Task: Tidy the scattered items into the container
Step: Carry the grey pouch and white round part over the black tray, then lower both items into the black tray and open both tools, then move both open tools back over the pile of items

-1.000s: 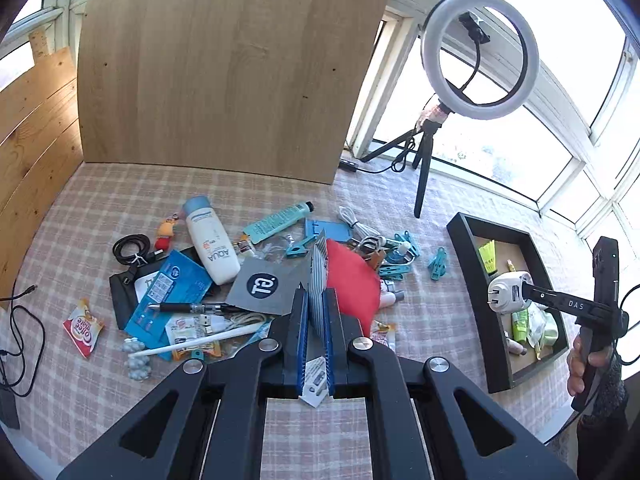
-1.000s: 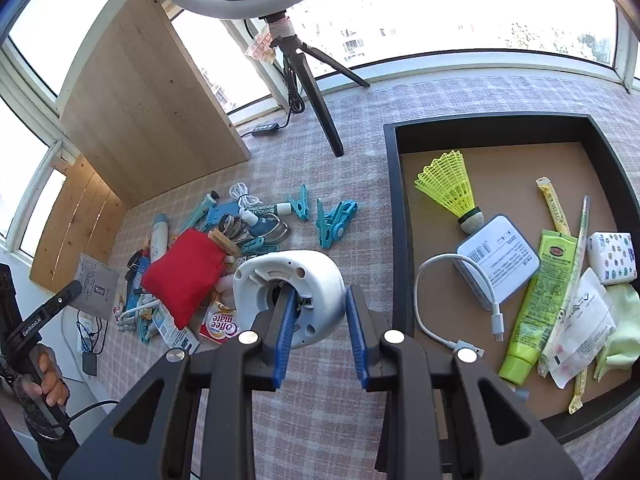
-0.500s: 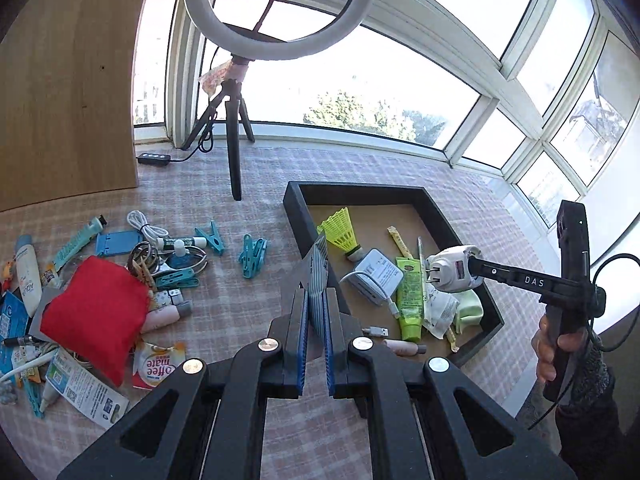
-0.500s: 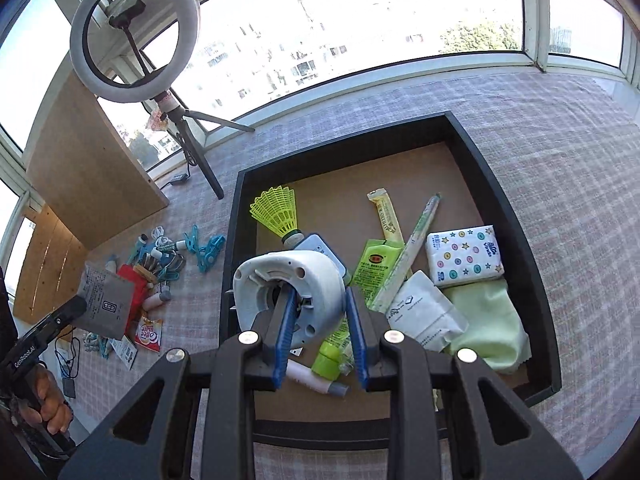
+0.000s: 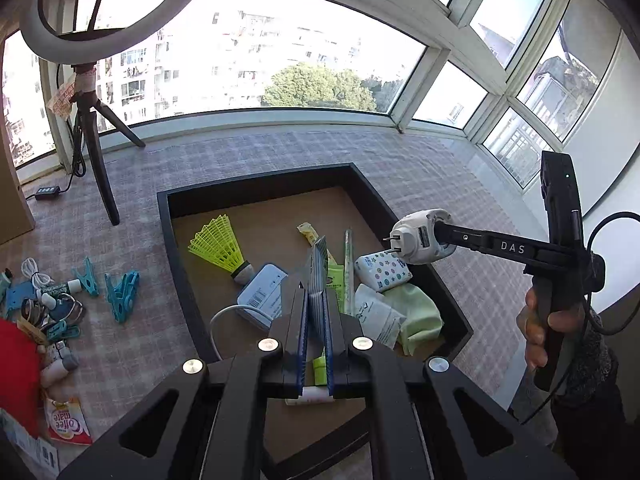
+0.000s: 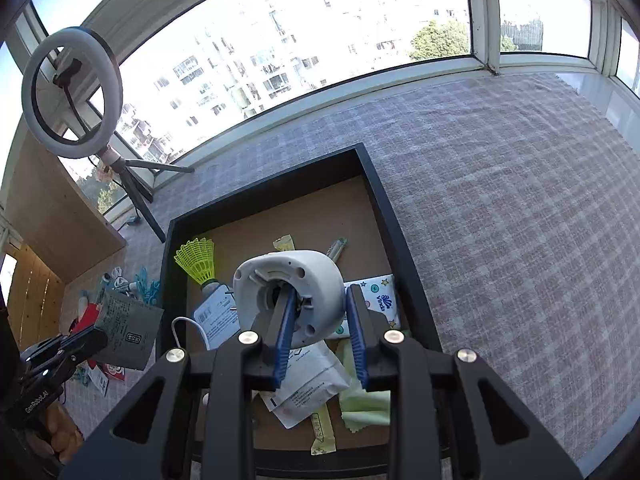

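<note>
Left wrist view showed the left gripper (image 5: pixel 315 276) clamped narrowly on a flat grey foil pouch (image 5: pixel 319 280), held edge-on between the blue pads and sticking up past the fingertips, above the near part of the black tray (image 5: pixel 256 188). Across the tray, the right gripper (image 5: pixel 442 236), marked "DAS" on its arm, held a white plug adapter (image 5: pixel 420 240) with its two prongs pointing left, over the tray's right wall. From the right wrist view the adapter (image 6: pixel 292 292) sat pinched at its rim: one finger (image 6: pixel 285 332) reached inside its hollow, the other lay against its outer shell, over the tray (image 6: pixel 376 200). In that view the pouch (image 6: pixel 128 324) appeared broadside with small unreadable print, hanging by the tray's left wall in the left gripper (image 6: pixel 100 336), whose handle read "GenRobot.AI". A second earlier the left camera faced the clutter and a wooden board, with the tray off to the right; now the tray filled its centre and the clutter lay at the left edge, while both grips were unchanged. Inside the tray lay a yellow shuttlecock (image 5: pixel 220 246), a white charger (image 5: pixel 262 296) with cable, a tissue pack (image 6: pixel 382 300) marked "Vinda", and a pale green cloth (image 5: pixel 418 316). On the checked cloth, a sachet (image 5: pixel 66 424) read "Coffee mate", near blue clothes pegs (image 5: pixel 122 294).
</note>
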Available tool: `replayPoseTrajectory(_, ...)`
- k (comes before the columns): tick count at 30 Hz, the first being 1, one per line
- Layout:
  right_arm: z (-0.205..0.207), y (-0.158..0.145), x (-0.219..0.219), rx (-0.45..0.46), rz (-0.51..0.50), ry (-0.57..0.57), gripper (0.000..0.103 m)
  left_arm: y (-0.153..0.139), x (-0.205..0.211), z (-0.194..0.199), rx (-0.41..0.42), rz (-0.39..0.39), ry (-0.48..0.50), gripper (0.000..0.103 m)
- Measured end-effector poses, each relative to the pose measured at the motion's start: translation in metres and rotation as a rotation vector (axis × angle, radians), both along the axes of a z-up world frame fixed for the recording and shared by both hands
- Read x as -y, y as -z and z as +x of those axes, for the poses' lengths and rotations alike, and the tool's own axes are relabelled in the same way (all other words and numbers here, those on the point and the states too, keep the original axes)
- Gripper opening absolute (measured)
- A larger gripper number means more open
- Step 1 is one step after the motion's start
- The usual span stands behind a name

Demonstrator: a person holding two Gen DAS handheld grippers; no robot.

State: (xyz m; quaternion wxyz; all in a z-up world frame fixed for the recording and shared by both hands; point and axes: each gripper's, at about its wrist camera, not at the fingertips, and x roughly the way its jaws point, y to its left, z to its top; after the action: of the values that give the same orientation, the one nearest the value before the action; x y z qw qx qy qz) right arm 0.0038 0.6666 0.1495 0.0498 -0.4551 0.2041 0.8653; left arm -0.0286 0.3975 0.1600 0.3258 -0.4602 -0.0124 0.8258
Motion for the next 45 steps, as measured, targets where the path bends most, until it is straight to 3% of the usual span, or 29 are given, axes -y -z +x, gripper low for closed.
replayPoseTrajectory(8, -0.048, 0.007, -0.011, 0.008, 0.009, -0.005, 0.025, -0.005, -0.050, -0.045, -0.045, -0.027, -0.001, 0.006)
replayPoseTrajectory(11, -0.064, 0.015, -0.012, 0.028, 0.015, -0.032, 0.026, 0.006, -0.063, -0.061, -0.016, -0.039, -0.002, 0.007)
replayPoseTrajectory(12, -0.067, 0.017, -0.012, 0.031, 0.020, -0.023, 0.027, 0.010, -0.066, -0.065, 0.000, -0.048, -0.007, 0.009)
replayPoseTrajectory(15, -0.072, 0.020, -0.016, 0.023, 0.019, 0.005, 0.037, 0.021, -0.071, -0.073, 0.031, -0.063, -0.025, 0.027)
replayPoseTrajectory(20, -0.080, 0.027, -0.017, 0.028, -0.008, -0.001, 0.037, 0.033, -0.064, -0.076, 0.043, -0.063, -0.038, 0.028)
replayPoseTrajectory(27, -0.089, 0.028, 0.003, 0.031, -0.027, -0.044, 0.037, 0.042, -0.018, -0.086, 0.049, -0.077, -0.118, 0.028)
replayPoseTrajectory(35, -0.100, 0.026, 0.050, 0.023, -0.043, -0.140, 0.037, 0.063, 0.083, -0.083, 0.041, -0.161, -0.262, 0.028)
replayPoseTrajectory(40, -0.115, 0.023, 0.100, 0.024, -0.042, -0.254, 0.037, 0.078, 0.140, -0.079, 0.070, -0.154, -0.344, 0.027)
replayPoseTrajectory(45, -0.143, 0.022, 0.164, 0.048, -0.032, -0.419, 0.037, 0.091, 0.160, -0.078, 0.081, -0.136, -0.348, 0.028)
